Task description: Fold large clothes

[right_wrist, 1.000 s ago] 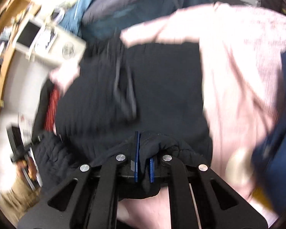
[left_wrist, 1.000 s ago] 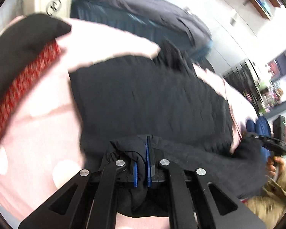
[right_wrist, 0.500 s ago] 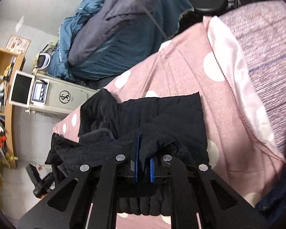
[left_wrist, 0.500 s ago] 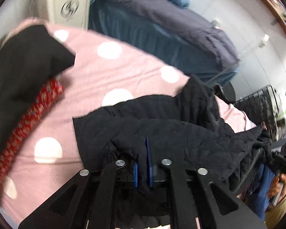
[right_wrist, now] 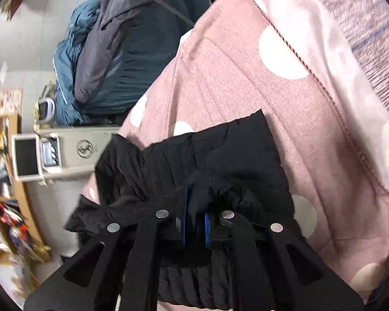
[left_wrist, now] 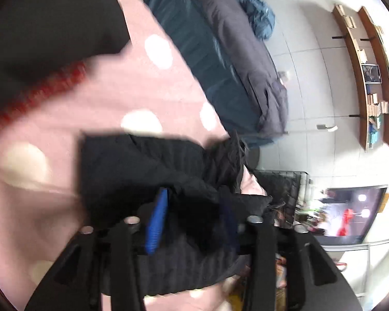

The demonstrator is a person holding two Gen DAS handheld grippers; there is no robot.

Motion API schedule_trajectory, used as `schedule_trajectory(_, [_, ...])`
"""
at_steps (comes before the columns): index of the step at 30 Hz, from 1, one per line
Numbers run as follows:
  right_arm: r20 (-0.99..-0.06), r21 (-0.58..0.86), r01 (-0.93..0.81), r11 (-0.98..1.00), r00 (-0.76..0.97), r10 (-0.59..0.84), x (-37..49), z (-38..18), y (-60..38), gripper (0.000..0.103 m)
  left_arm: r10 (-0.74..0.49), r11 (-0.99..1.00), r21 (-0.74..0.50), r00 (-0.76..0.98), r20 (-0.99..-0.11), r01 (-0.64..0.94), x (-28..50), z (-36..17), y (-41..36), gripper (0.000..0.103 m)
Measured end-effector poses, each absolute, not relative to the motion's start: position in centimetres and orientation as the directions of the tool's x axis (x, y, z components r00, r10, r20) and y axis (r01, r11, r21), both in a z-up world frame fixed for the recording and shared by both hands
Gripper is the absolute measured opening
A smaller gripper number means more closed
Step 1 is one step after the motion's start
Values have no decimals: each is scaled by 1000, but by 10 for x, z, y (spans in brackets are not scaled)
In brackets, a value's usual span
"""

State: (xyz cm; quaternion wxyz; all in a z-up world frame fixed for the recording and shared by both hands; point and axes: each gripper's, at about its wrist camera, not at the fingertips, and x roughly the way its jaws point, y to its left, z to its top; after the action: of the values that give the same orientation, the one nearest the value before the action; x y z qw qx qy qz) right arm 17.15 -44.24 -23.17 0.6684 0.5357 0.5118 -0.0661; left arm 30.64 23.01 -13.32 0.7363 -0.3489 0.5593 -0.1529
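While my left gripper point(left_wrist: 192, 220) has just been opening, its jaws apart around a loose fold of the black garment point(left_wrist: 142, 165) on the pink polka-dot bedspread point(left_wrist: 90, 108), my right gripper point(right_wrist: 194, 223) clamps the neighbouring edge, nearer for the next move.

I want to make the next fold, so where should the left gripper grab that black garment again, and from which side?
Judging by its lie, take the black garment at its free straight edge on the pink dotted cover, coming in low from that side: it is thin and flat there. The left gripper has just been opening over bunched cloth; the right gripper pinches its own bunch.
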Motion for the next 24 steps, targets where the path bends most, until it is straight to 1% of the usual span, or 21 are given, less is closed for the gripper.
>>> schedule_trajectory(1, [-745,656,648,387,476,467,173,-234,-446,10,-543,754,-636,388,-745,-165,305,-119,239,74])
schedule_trajectory(2, [-734,665,654,360,486,474,175,-236,-449,10,-500,772,-613,437,-747,-164,302,-110,246,79])
schedule_trajectory(3, [-725,673,657,340,497,477,179,-237,-452,10,-487,774,-612,465,-739,-163,299,-102,252,79])
schedule_trajectory(6, [-724,676,659,330,510,464,191,-238,-455,10,-503,790,-601,430,-750,-124,292,-91,243,79])
schedule_trajectory(8, [-729,666,679,309,504,464,197,-246,-455,10,-464,859,-511,396,-792,-17,281,-84,213,80])
schedule_trajectory(9, [-733,654,703,281,494,468,197,-253,-455,10,-430,895,-443,385,-817,59,270,-81,188,81])
schedule_trajectory(10, [-726,653,716,248,498,474,196,-258,-455,15,-401,914,-390,382,-833,111,259,-81,170,85])
schedule_trajectory(11, [-700,663,729,171,523,485,191,-264,-456,25,-374,927,-343,382,-845,150,248,-81,151,88])
schedule_trajectory(12, [-658,683,726,75,569,493,184,-268,-457,33,-349,936,-295,386,-854,192,234,-84,133,88])
schedule_trajectory(13, [-626,700,714,16,603,494,180,-269,-458,55,-330,940,-260,391,-859,220,223,-88,115,88])
schedule_trajectory(14, [-584,724,689,-47,647,491,175,-267,-458,73,-320,941,-244,393,-862,233,216,-92,103,88])
schedule_trajectory(15, [-560,743,666,-69,674,482,171,-259,-460,77,-314,942,-233,393,-864,241,208,-98,93,89])
schedule_trajectory(16, [-554,753,655,-63,683,476,168,-252,-461,78,-308,943,-226,386,-869,243,200,-104,79,89])
schedule_trajectory(18, [-570,777,629,35,679,463,164,-227,-461,78,-309,942,-228,368,-877,247,192,-115,59,89])
schedule_trajectory(20, [-668,739,614,276,617,417,161,-196,-452,79,-323,934,-239,350,-879,264,184,-121,38,89])
schedule_trajectory(21, [-733,680,601,421,569,373,159,-181,-441,79,-325,932,-236,346,-880,276,183,-124,30,89])
schedule_trajectory(22, [-801,587,571,574,512,310,156,-168,-423,79,-323,926,-220,344,-882,306,178,-125,15,89])
schedule_trajectory(24, [-869,434,485,759,449,210,148,-156,-390,79,-304,918,-175,347,-887,356,173,-127,-4,89])
